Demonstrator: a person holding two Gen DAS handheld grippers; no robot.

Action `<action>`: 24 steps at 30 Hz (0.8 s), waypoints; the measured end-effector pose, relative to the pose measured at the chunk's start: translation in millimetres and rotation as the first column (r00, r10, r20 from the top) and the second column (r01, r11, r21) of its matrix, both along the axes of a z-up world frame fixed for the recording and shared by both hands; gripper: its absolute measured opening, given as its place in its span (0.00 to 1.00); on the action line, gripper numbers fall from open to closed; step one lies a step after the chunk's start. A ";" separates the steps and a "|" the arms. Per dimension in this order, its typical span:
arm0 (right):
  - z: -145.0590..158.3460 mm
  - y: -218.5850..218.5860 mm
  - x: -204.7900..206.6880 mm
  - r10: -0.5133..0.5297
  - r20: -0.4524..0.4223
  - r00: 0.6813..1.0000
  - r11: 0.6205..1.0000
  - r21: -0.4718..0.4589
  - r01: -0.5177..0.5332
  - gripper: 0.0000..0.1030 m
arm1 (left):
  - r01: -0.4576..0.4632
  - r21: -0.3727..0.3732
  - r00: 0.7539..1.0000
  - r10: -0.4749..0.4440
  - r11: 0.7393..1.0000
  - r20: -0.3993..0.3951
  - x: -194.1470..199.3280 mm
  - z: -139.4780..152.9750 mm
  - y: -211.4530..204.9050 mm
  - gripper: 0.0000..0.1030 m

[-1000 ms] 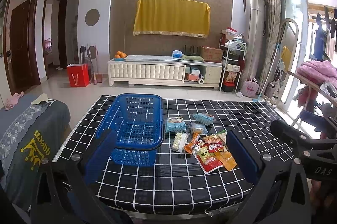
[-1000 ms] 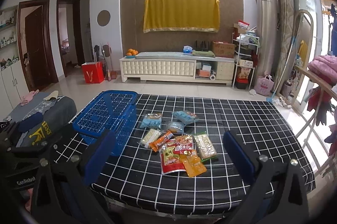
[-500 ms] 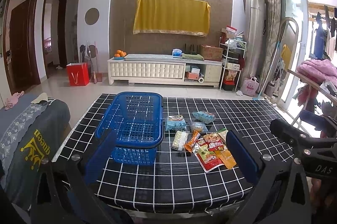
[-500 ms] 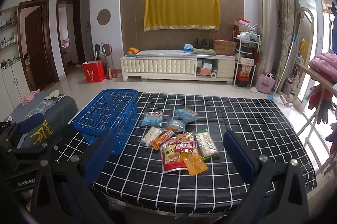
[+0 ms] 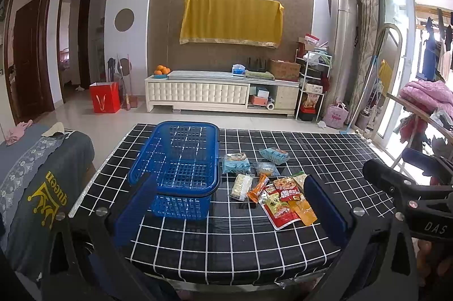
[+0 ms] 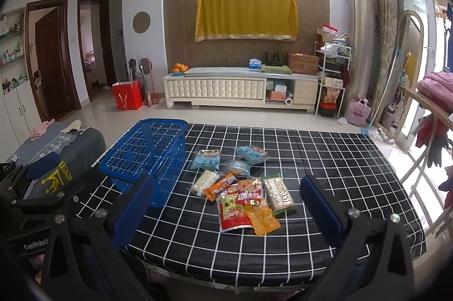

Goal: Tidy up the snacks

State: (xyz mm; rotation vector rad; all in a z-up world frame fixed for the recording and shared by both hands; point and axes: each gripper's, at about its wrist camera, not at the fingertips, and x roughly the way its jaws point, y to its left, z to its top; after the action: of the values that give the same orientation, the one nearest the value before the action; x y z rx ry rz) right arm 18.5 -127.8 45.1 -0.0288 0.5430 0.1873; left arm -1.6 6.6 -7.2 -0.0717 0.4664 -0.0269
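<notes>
A blue plastic basket stands empty on the left part of a black table with a white grid. Right of it lies a loose pile of several snack packets: pale blue ones at the back, red and orange ones in front. My left gripper hovers open over the near table edge, in front of the basket. My right gripper is open too, held short of the packets. Neither holds anything.
A grey cloth-covered seat sits left of the table. Beyond the table are a tiled floor, a white TV cabinet, a red bag and a shelf rack. A clothes rack with pink bedding stands at the right.
Both views have crept slightly nearer to the table; the basket and packets have stayed where they were. Both grippers remain open.
</notes>
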 end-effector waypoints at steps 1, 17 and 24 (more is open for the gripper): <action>0.0 -0.2 0.3 -0.001 0.001 1.000 1.000 0.000 0.001 1.00 | 0.000 -0.002 1.000 0.000 1.000 0.000 -0.1 0.1 0.1 1.00; 1.1 -1.0 -0.7 0.001 -0.001 1.000 1.000 0.001 -0.001 1.00 | 0.002 -0.009 1.000 -0.002 1.000 -0.004 -1.3 1.5 -0.4 1.00; 1.0 -2.1 -0.3 0.001 0.000 1.000 1.000 0.003 -0.001 1.00 | 0.004 -0.012 1.000 -0.004 1.000 -0.007 0.0 1.8 -0.1 1.00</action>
State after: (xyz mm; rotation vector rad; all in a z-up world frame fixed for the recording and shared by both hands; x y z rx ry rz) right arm 18.2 -129.9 46.1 -0.0265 0.5423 0.1893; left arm -1.6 6.5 -5.4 -0.0825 0.4729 -0.0337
